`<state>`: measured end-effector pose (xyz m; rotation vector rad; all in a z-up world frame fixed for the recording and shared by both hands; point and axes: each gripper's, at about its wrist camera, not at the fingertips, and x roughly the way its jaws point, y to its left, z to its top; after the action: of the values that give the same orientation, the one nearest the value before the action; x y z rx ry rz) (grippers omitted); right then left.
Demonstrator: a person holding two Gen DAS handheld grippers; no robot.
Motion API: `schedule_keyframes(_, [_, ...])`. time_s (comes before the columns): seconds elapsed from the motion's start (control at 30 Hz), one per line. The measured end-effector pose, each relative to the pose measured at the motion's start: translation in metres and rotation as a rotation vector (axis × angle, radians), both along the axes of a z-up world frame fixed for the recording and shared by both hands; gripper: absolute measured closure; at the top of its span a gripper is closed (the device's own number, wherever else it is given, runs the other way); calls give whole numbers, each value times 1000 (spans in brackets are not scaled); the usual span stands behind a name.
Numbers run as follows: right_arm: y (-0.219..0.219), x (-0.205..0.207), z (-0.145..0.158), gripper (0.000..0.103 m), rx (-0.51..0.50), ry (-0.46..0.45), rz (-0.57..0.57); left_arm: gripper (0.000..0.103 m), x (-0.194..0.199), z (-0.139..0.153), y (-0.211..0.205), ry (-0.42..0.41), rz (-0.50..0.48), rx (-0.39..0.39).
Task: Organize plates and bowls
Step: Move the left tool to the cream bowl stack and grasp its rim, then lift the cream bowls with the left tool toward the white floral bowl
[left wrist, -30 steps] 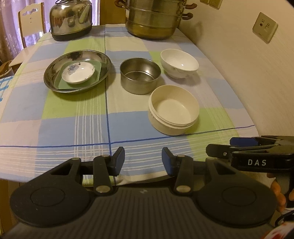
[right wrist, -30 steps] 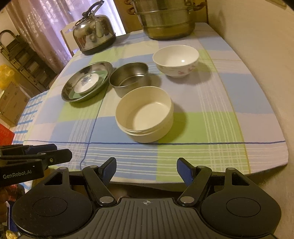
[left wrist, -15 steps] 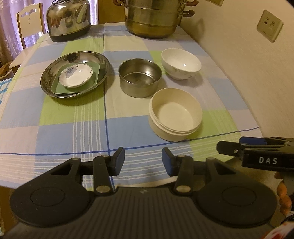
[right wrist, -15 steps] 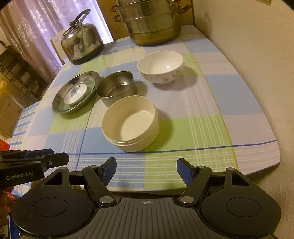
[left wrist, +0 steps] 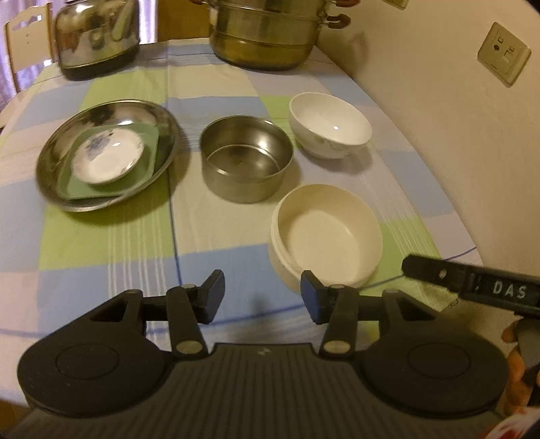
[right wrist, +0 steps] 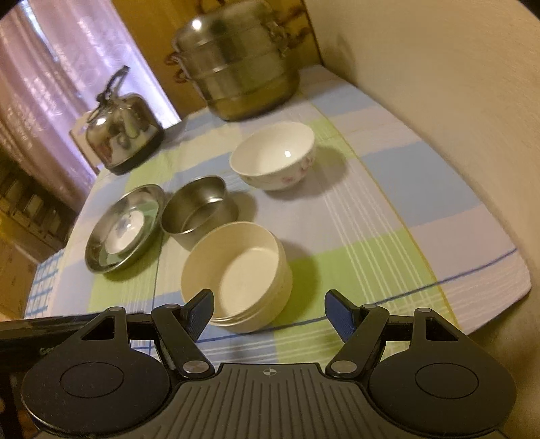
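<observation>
On the checked tablecloth a steel plate (left wrist: 54,162) (right wrist: 101,246) carries a green square dish (left wrist: 150,148) and a small white saucer (left wrist: 108,157). Beside it stand a steel bowl (left wrist: 246,158) (right wrist: 199,209), a white porcelain bowl (left wrist: 329,125) (right wrist: 273,157) and a cream bowl (left wrist: 327,236) (right wrist: 236,273). My left gripper (left wrist: 261,297) hovers over the near table edge, just left of the cream bowl; its jaws are opening and hold nothing. My right gripper (right wrist: 270,312) is open and empty, just in front of the cream bowl. The right gripper's finger (left wrist: 472,280) shows at the left view's right edge.
A steel kettle (left wrist: 98,37) (right wrist: 123,135) and a large stacked steamer pot (left wrist: 270,32) (right wrist: 236,71) stand at the table's far end. A wall (left wrist: 455,135) with a socket (left wrist: 503,54) runs along the right side. A chair (left wrist: 25,40) stands behind the far left corner.
Both grippers have moved in over the table toward the bowls. The left jaws have spread wider. The right view has rolled, tilting the table.
</observation>
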<state>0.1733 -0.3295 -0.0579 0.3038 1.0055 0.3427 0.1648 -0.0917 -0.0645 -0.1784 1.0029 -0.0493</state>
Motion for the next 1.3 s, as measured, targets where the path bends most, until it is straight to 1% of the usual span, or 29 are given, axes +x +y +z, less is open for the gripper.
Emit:
schedule_keyframes(0.03, [1, 4, -3, 31, -6, 19, -8, 56, 5, -2, 0, -1, -13, -4])
schedule_keyframes(0.2, [3, 16, -15, 31, -14, 52, -53, 57, 29, -11, 0, 7, -73, -26])
schedule_keyframes(0.33, [9, 22, -21, 31, -42, 51, -55, 58, 43, -19, -5, 17, -120, -4])
schedule_keyframes(0.43, [16, 26, -24, 32, -59, 51, -52, 62, 52, -26, -6, 29, -146, -6])
schedule_keyframes(0.53, [23, 30, -29, 39, -76, 55, -47, 63, 59, -31, -8, 44, -166, 2])
schedule_keyframes(0.7, [30, 37, -33, 49, -100, 62, -51, 70, 67, -36, -6, 55, -182, 10])
schedule_keyframes(0.87, [34, 42, -37, 59, -108, 72, -58, 73, 73, -40, -7, 66, -196, 12])
schedule_keyframes(1.03, [35, 45, -40, 67, -108, 81, -62, 82, 77, -45, -10, 78, -208, 4])
schedule_keyframes(1.1, [35, 45, -42, 73, -106, 85, -66, 86, 79, -47, -11, 81, -216, 4])
schedule_keyframes(1.13, [35, 45, -42, 74, -106, 87, -66, 86, 79, -47, -12, 82, -218, 9])
schedule_keyframes(1.2, [34, 45, -43, 81, -93, 87, -66, 87, 78, -47, -14, 80, -227, 24])
schedule_keyframes(1.27, [35, 44, -42, 86, -86, 87, -63, 87, 78, -47, -15, 81, -235, 21])
schedule_keyframes(1.3, [35, 44, -41, 87, -95, 86, -64, 87, 78, -46, -15, 80, -239, 20])
